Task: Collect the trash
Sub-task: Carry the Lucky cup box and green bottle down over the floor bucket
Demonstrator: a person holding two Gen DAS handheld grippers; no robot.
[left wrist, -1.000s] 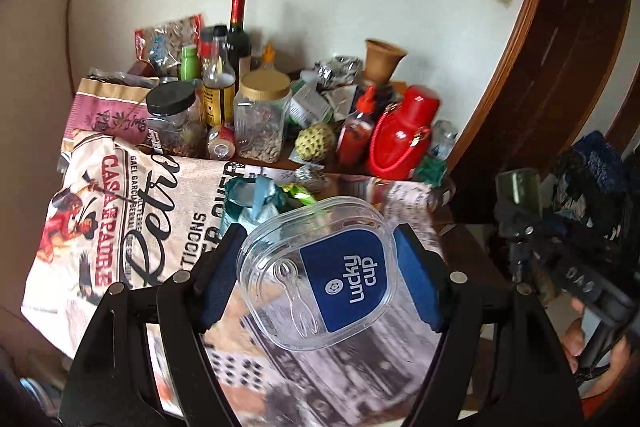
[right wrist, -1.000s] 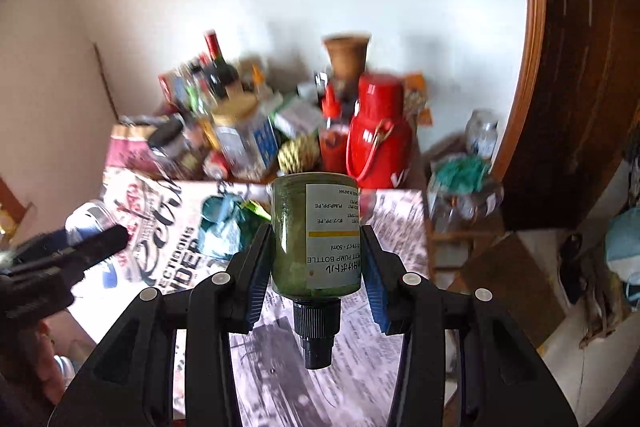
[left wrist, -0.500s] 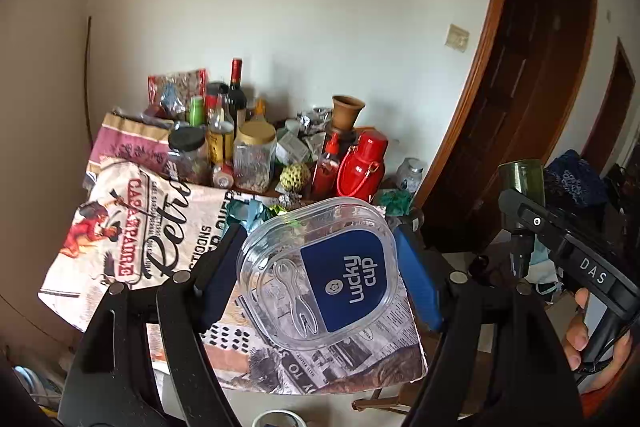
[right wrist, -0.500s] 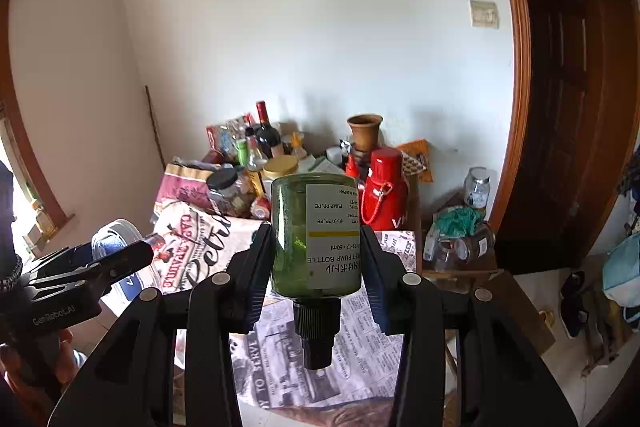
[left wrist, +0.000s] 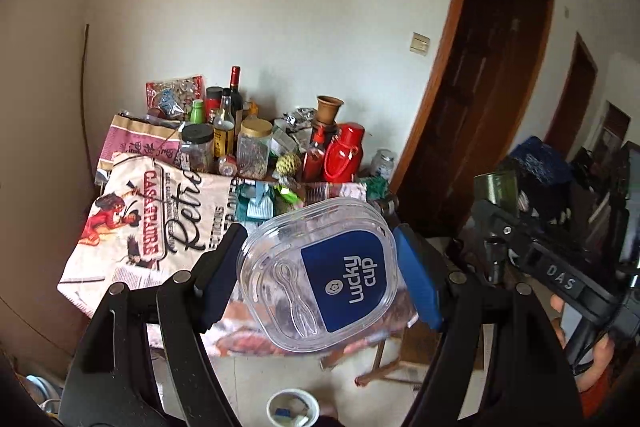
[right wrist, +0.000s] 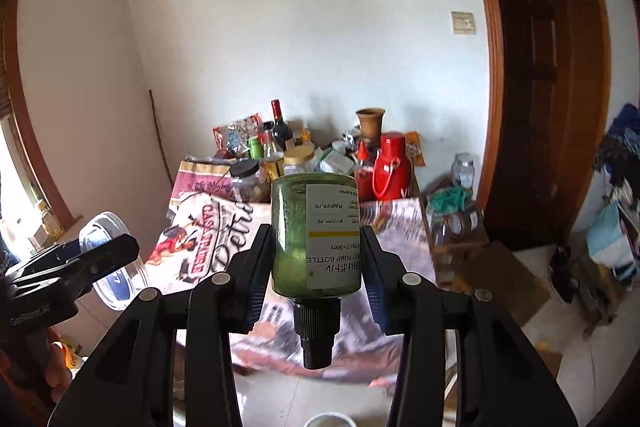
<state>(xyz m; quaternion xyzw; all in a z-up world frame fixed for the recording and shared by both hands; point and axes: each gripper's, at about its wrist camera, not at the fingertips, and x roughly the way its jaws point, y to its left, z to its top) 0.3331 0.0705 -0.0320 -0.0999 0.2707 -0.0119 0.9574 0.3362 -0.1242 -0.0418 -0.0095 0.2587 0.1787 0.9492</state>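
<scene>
Left wrist: container (left wrist: 320,275) between tongs (left wrist: 318,281)

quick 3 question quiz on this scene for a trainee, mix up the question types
1. True or false: the right gripper holds the green pump bottle cap-up.
2. What brand name is on the clear plastic lid in the left gripper?
3. The red flask stands: A) on the floor B) on the cluttered table C) in a gripper.

Key
1. False: cap points down, towards the camera.
2. Lucky cup.
3. B.
</scene>
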